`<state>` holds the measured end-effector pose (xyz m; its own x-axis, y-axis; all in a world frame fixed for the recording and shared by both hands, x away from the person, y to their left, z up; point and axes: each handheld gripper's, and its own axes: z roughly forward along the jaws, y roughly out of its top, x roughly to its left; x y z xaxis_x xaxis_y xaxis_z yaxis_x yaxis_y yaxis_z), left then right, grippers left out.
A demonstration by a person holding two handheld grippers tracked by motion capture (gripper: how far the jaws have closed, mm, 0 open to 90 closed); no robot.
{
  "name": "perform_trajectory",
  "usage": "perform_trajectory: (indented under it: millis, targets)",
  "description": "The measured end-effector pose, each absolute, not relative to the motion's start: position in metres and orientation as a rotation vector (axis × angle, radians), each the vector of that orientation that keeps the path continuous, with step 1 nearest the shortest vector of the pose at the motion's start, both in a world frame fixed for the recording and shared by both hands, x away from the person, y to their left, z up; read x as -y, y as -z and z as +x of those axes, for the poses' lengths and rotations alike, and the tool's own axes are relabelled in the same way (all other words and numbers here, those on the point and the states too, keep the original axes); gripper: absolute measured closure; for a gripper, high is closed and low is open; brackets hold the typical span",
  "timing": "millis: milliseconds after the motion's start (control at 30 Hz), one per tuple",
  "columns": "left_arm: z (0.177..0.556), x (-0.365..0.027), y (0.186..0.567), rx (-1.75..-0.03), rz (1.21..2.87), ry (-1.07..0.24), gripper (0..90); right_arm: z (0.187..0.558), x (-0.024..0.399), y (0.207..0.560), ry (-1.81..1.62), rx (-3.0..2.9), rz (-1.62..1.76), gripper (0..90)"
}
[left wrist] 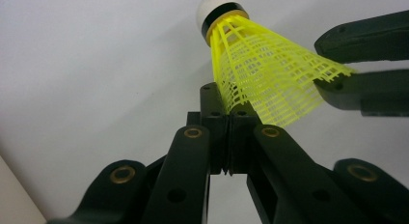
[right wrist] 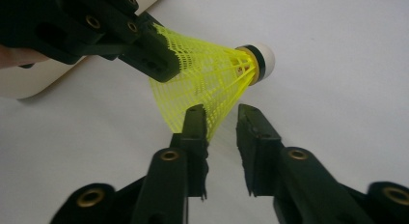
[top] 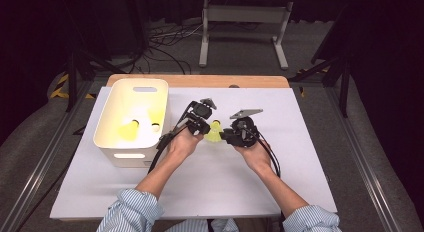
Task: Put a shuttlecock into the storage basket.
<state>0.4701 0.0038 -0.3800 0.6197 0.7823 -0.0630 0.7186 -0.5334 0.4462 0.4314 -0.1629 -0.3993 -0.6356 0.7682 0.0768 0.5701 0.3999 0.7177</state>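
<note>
At far left on the white table [top: 210,182], a cream bin [top: 111,134] holding two more yellow shuttlecocks [top: 131,129], one beside the other on its floor. Just right of the bin, the left gripper [top: 199,125] in the person's left hand [top: 183,142], clenched on the rim of the yellow shuttlecock's [top: 214,132] mesh skirt; seen up close in the left gripper view, jaws pinched together with the skirt edge [left wrist: 270,74] caught at their tips, white cork pointing up and away. Held above the table between the two grippers, that shuttlecock. To its right, the right gripper [top: 227,136] in the right hand [top: 256,154], released: jaws parted, one touching the skirt [right wrist: 207,84], the other clear of it.
</note>
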Motion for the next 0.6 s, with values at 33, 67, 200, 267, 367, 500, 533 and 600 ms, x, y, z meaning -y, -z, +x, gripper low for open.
perform_trajectory:
  millis: [33,67,200,267,367,500,533,600]
  targets:
    - [0.470,-0.004,0.380,-1.189,2.414,-0.199,88.8,0.431,0.163,0.399,-1.064,-2.394,1.174,64.6]
    - [0.470,-0.004,0.380,-1.187,2.420,-0.200,88.8,0.431,0.163,0.399,-1.062,-2.395,1.177,60.5]
    - [0.472,-0.007,0.380,-1.195,2.431,-0.190,88.9,0.425,0.164,0.397,-1.057,-2.401,1.129,43.4]
    - [0.472,-0.007,0.380,-1.194,2.429,-0.190,88.9,0.422,0.167,0.397,-1.065,-2.396,1.106,39.6]
    - [0.471,-0.007,0.378,-1.193,2.429,-0.189,88.9,0.419,0.172,0.396,-1.077,-2.381,1.073,35.9]
    - [0.471,-0.007,0.378,-1.192,2.420,-0.164,88.9,0.414,0.180,0.393,-1.087,-2.348,1.042,33.9]
    - [0.471,-0.007,0.378,-1.192,2.420,-0.164,88.9,0.414,0.180,0.393,-1.087,-2.348,1.042,33.9]
    - [0.471,-0.007,0.378,-1.191,2.426,-0.158,88.9,0.410,0.185,0.393,-1.072,-2.343,1.025,32.9]
